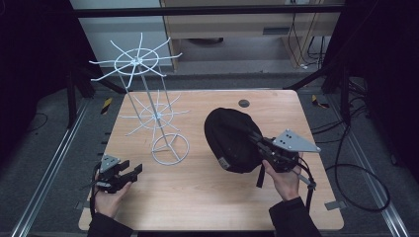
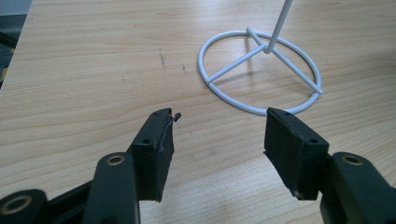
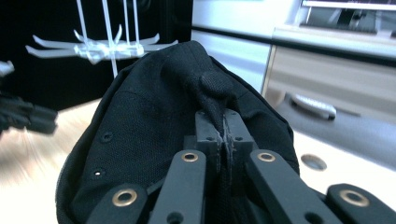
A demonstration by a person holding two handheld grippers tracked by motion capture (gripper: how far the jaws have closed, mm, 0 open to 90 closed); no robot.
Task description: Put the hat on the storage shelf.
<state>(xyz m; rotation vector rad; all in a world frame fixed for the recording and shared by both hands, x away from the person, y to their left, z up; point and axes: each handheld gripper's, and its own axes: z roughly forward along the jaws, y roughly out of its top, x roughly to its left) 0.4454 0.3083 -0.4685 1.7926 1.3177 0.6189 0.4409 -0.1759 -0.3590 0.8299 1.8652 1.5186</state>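
Cap: a black cap (image 1: pixel 232 139) sits right of centre over the worktop (image 1: pixel 197 192), pinched by its fabric and seemingly lifted, though its underside is hidden.
Right tool: the right tool (image 1: pixel 257 139) is clenched on a fold of the cap's cloth; in the right gripper view the pads meet on it.
Rack: a white wire rack (image 1: pixel 157 118) stands just left of the cap, its ring base on the worktop.
Left tool: the left tool (image 1: pixel 132 170) is released, jaws apart and empty, near the rack's base at the worktop's left front.
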